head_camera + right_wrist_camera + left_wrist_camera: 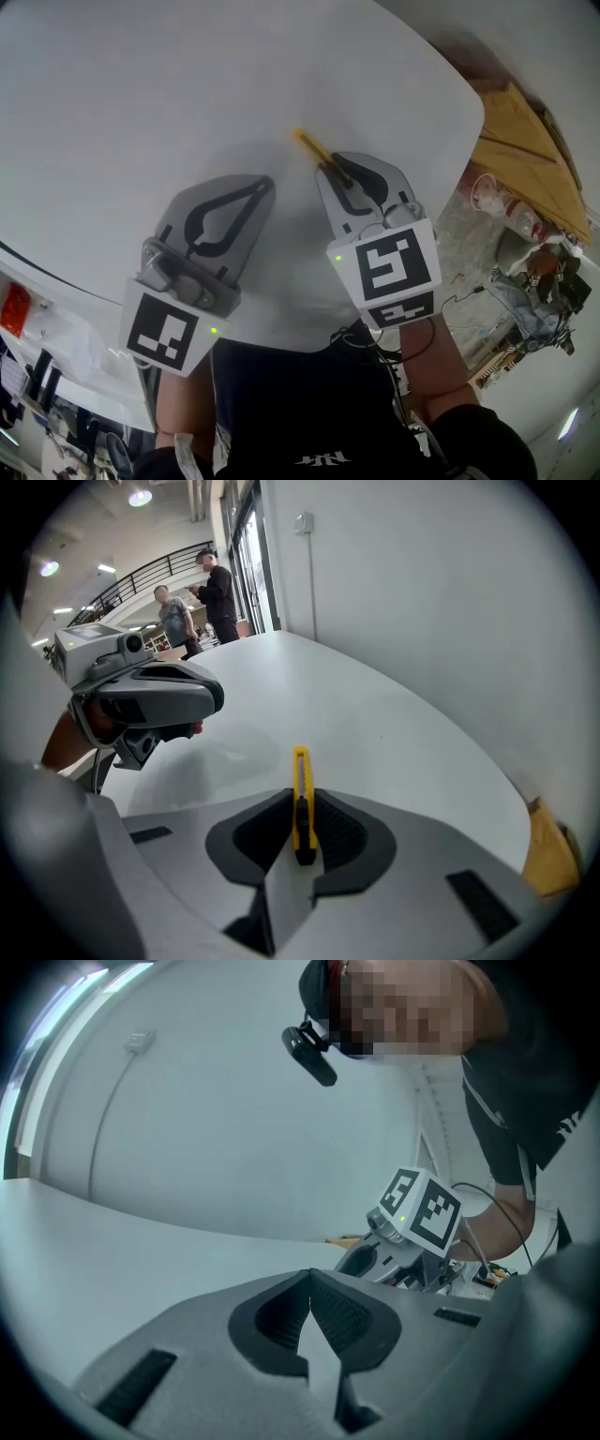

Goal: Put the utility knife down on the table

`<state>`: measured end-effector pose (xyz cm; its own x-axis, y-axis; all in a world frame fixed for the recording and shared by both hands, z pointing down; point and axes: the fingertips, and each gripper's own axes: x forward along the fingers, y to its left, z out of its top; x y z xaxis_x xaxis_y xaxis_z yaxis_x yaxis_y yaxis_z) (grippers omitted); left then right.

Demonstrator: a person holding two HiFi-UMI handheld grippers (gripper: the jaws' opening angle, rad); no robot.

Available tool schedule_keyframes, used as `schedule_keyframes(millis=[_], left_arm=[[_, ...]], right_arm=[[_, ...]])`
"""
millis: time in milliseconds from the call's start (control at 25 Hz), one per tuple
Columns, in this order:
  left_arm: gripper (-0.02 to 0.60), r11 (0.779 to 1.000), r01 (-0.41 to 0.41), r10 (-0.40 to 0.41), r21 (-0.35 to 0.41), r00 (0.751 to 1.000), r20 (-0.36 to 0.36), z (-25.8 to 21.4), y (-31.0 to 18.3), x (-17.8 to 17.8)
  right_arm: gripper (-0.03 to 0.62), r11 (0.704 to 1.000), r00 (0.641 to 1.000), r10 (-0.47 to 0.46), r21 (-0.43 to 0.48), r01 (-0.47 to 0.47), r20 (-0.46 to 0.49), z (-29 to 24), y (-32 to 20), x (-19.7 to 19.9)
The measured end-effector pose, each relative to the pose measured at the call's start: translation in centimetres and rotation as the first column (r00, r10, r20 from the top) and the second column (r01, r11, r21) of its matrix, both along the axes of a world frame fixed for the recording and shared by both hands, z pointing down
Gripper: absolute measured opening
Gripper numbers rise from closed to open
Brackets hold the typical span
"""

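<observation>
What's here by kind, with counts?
Grippers: 2 (left gripper shut and empty, right gripper shut on the knife)
Utility knife: 1, yellow
Table: 1, white
Total: 4

Yellow utility knife [301, 799], white table [187, 94]

left gripper [309, 1277] jaws together; right gripper [300, 803] clamped

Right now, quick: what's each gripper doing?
Left gripper: closed, nothing in it.
Right gripper: closed on the yellow utility knife.
</observation>
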<state>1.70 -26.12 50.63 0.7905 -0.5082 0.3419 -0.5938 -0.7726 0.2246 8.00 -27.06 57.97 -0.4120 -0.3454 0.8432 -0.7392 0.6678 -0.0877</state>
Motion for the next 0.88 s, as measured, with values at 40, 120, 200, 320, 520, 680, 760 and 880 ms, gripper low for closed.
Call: schedule_keyframes(millis=[40,120,200,320,520,680,760,880], left_arm=[[0.005,1.000,0.002,-0.002,0.000,1.000,-0.002,0.0,0.0,0.0],[0.005,1.000,0.003,-0.003,0.004,1.000,-0.006,-0.1,-0.1,0.0],[0.005,1.000,0.001,-0.001,0.009,1.000,-0.008,0.0,-0.3,0.1],[0.005,1.000,-0.007,0.008,0.018,1.000,-0.014,0.1,-0.4,0.2],[0.005,1.000,-0.007,0.009,0.026,0.998,-0.066,-1.1,-0.6,0.2],[0.005,1.000,0.007,-0.008,-0.013,0.996,-0.085,-2.9,0.4,-0.5],[0.005,1.000,0.001,0.001,0.020,0.993,-0.118,-5.0,0.5,-1.1],[0.005,0.992,-0.031,0.051,0.124,0.986,-0.159,-9.6,0.8,-1.7]], right_arm=[[0.057,1.000,1.000,-0.003,0.000,0.003,0.002,0.0,0.0,-0.1],[0.077,1.000,1.000,-0.010,-0.002,0.010,0.015,-0.2,0.1,-0.4],[0.086,1.000,1.000,-0.012,0.007,0.011,0.028,-0.5,-0.1,-0.6],[0.086,0.998,0.999,-0.002,0.063,-0.001,0.039,-1.3,-0.7,-0.7],[0.023,0.932,0.989,-0.020,0.360,-0.034,0.147,-6.4,-2.4,-2.1],[0.011,0.885,0.976,0.039,0.446,-0.133,0.214,-10.7,-1.5,-2.6],[0.008,0.858,0.964,0.072,0.476,-0.191,0.257,-13.4,-0.8,-3.0],[0.005,0.807,0.951,0.080,0.540,-0.238,0.300,-18.6,1.2,-4.1]])
